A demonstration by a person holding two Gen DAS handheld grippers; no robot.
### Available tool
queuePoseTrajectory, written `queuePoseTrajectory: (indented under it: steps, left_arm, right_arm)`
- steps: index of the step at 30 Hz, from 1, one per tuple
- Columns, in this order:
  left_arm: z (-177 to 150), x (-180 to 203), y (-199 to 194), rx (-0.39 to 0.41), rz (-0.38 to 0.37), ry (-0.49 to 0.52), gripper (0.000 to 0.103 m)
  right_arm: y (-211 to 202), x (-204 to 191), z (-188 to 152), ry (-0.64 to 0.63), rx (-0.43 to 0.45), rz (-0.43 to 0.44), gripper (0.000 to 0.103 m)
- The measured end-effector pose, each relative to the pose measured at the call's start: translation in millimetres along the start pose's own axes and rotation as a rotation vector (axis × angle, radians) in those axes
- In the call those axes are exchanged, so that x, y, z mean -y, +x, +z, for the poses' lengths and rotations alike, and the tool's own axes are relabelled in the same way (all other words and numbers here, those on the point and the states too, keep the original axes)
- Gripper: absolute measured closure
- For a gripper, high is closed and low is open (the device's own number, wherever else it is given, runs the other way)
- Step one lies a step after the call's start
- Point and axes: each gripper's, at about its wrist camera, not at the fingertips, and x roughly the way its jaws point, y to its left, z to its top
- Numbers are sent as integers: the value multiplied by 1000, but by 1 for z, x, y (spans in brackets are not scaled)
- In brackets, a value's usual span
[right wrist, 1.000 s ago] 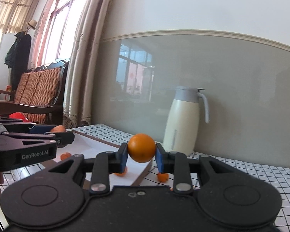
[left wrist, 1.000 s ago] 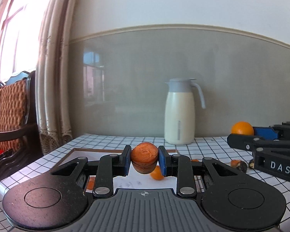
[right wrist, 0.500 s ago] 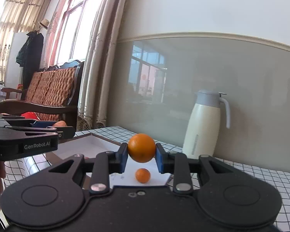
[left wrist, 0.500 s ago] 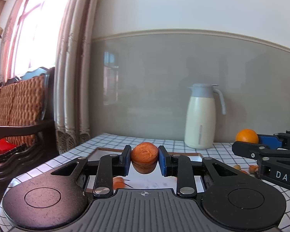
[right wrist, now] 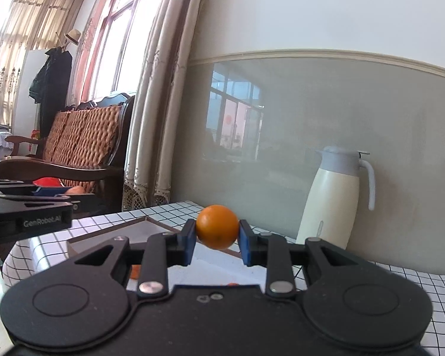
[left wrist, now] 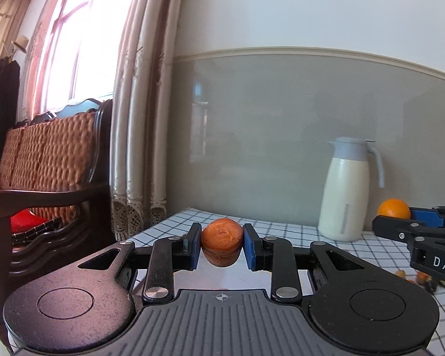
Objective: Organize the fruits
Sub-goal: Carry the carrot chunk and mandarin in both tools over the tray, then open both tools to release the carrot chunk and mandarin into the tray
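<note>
My left gripper (left wrist: pixel 221 247) is shut on a rough brownish-orange fruit (left wrist: pixel 221 241), held above the checked table. The right gripper (right wrist: pixel 217 241) is shut on a smooth round orange (right wrist: pixel 217 230). In the left wrist view that same orange (left wrist: pixel 394 207) shows at the far right between the right gripper's blue pads. A white tray (right wrist: pixel 231 262) with a brown rim lies under both grippers. A small orange fruit (right wrist: pixel 135 272) lies on it, mostly hidden behind the right gripper's left finger. In the right wrist view the left gripper's body sits at the left edge.
A cream thermos jug (left wrist: pixel 345 190) stands at the back of the table by the grey wall panel. Small fruits (left wrist: pixel 421 276) lie on the cloth at the right. A wicker-backed wooden chair (left wrist: pixel 50 160) and curtains (left wrist: pixel 139 118) stand left of the table.
Both grippers have swung left with their fruit still held; the jug has drifted right in both views and the window and chair have come further in. The small fruits on the tray have dropped behind the grippers.
</note>
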Motion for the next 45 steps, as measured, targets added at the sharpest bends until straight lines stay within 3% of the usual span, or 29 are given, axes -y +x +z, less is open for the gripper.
queuePoseTrajectory:
  steps: [14,22,32,34,35,36,37,39,40,45]
  left_arm:
    - [-9,-19,72,-89,67,-28,73]
    - [-12,-24,108,-169,69,-63,73]
    - [-14,-15,135,-215,91,-22,73]
    - [-17,-14,143,-241,79,-19,73]
    - [-19,-12,145,-246,85,-12,64]
    - [-19,-12,143,-228,102,-2,47]
    - [-19,-10,139,-196,129,11,2]
    - [-16,-10,125,-83,192,37,0]
    - [-15,-10,123,-68,200,43,0]
    - [-19,-16,129,-119,182,14,0]
  right_arm:
    - [68,27,-12,85,-120,-4,82]
    - [100,46,-18,123,-207,-2,81]
    - [130,57,-21,137,-292,23,81]
    - [140,58,-23,131,-329,50,77]
    - [143,57,-25,114,-340,33,72]
    - [142,57,-27,104,-319,-5,47]
    - [139,59,-29,111,-292,-39,7]
    - [134,64,-29,132,-251,-68,6]
    - [134,65,-29,137,-248,-74,6]
    - [130,71,-29,182,-242,-67,6]
